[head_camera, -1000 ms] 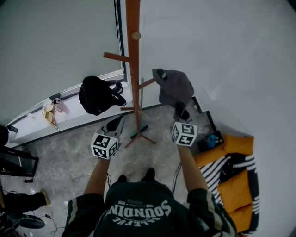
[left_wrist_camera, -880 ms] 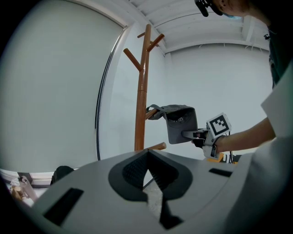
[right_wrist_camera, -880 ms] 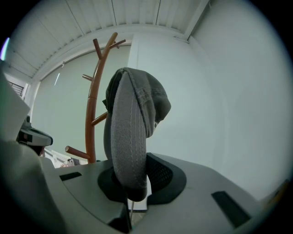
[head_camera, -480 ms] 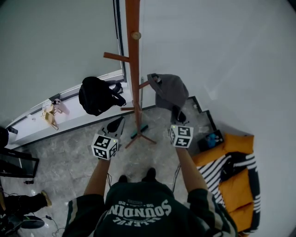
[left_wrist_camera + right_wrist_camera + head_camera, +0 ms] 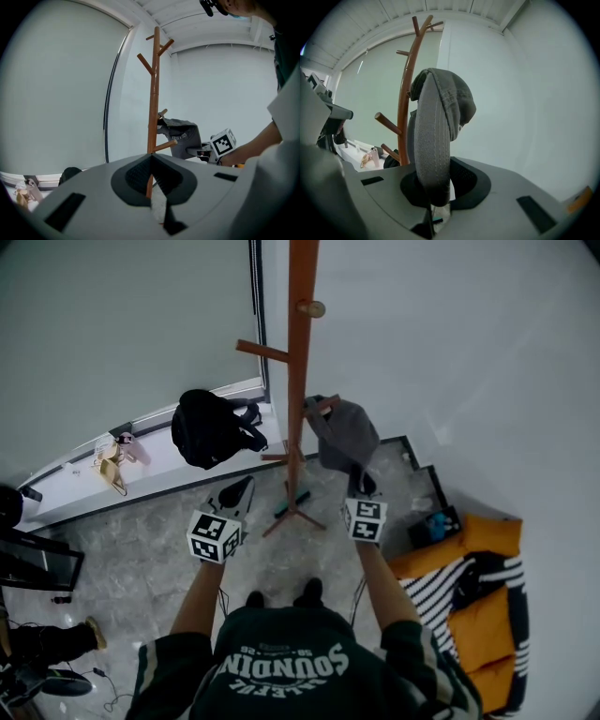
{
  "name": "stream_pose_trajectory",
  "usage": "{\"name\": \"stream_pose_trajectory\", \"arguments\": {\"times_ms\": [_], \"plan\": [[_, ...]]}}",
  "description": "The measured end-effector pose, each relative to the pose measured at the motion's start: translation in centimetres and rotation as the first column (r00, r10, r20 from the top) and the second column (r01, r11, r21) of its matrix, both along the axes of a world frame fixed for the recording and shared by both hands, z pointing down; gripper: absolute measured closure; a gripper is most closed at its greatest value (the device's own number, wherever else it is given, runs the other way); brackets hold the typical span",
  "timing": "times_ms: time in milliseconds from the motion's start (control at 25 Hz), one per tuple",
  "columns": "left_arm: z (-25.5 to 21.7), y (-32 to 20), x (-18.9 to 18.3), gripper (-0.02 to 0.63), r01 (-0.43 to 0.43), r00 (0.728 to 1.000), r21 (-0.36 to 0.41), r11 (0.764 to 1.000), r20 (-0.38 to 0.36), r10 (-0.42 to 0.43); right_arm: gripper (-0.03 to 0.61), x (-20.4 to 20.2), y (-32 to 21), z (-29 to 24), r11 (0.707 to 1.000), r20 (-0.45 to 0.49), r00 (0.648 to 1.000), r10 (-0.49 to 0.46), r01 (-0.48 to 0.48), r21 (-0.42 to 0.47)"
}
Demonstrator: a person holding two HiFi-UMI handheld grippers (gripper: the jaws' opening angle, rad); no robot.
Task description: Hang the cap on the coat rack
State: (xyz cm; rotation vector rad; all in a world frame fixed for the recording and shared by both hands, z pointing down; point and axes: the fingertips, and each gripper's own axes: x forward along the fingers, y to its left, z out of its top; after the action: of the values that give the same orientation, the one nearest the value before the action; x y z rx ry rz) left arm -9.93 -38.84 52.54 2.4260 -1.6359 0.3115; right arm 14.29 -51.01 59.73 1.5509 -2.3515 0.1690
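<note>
The wooden coat rack [image 5: 298, 381] stands in front of me, its pegs sticking out on both sides. A grey cap [image 5: 344, 432] is up against the rack's right-hand peg [image 5: 323, 407]. My right gripper [image 5: 359, 480] is just below it, shut on the cap's brim. In the right gripper view the brim [image 5: 433, 154] stands on edge between the jaws, with the rack [image 5: 405, 93] behind it. My left gripper [image 5: 238, 490] hovers left of the rack's base, shut on nothing. The left gripper view shows the rack [image 5: 153, 93] and the cap [image 5: 183, 136] beside a peg.
A black backpack [image 5: 211, 427] lies on the white window ledge [image 5: 150, 451], with small items [image 5: 114, 461] further left. Orange and striped clothing [image 5: 478, 587] is piled on the floor at the right. Dark equipment [image 5: 33, 568] sits at the left edge.
My right gripper has carried the cap left, from clear of the rack to its right-hand peg. The left gripper has hardly moved.
</note>
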Motion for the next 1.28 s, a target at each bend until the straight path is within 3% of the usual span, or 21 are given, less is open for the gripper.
{"name": "stream_pose_trajectory", "arguments": {"times_ms": [560, 760, 880, 960, 1040, 1280], "plan": [[1.3, 1.3, -3.7, 0.614, 0.051, 0.999, -0.033, 0.998, 0.001, -0.051, 0.552, -2.0, 0.6, 7.9, 0.983, -0.054, 0.998, 0.021, -0.031, -0.179], [1.7, 1.7, -4.2, 0.614, 0.052, 0.999, -0.041, 0.998, -0.003, -0.052, 0.551, -3.4, 1.4, 9.7, 0.972, -0.040, 0.999, -0.019, 0.009, -0.234], [2.3, 1.8, -4.3, 0.614, 0.045, 0.999, -0.051, 0.998, -0.007, -0.045, 0.547, -3.9, 2.0, 12.0, 0.953, -0.053, 0.998, -0.046, 0.028, -0.301], [2.4, 1.9, -4.4, 0.615, 0.034, 0.999, -0.054, 0.998, -0.009, -0.035, 0.494, -4.0, 2.7, 13.1, 0.938, -0.057, 0.997, -0.045, 0.022, -0.346], [2.5, 2.1, -4.5, 0.614, 0.021, 1.000, -0.056, 0.998, -0.010, -0.022, 0.483, -4.0, 3.7, 13.8, 0.926, -0.048, 0.998, -0.038, 0.017, -0.376], [3.1, 2.6, -4.8, 0.614, -0.021, 1.000, -0.056, 0.998, -0.013, 0.021, 0.483, -4.5, 5.9, 12.4, 0.940, -0.002, 1.000, -0.019, 0.017, -0.342]]}}
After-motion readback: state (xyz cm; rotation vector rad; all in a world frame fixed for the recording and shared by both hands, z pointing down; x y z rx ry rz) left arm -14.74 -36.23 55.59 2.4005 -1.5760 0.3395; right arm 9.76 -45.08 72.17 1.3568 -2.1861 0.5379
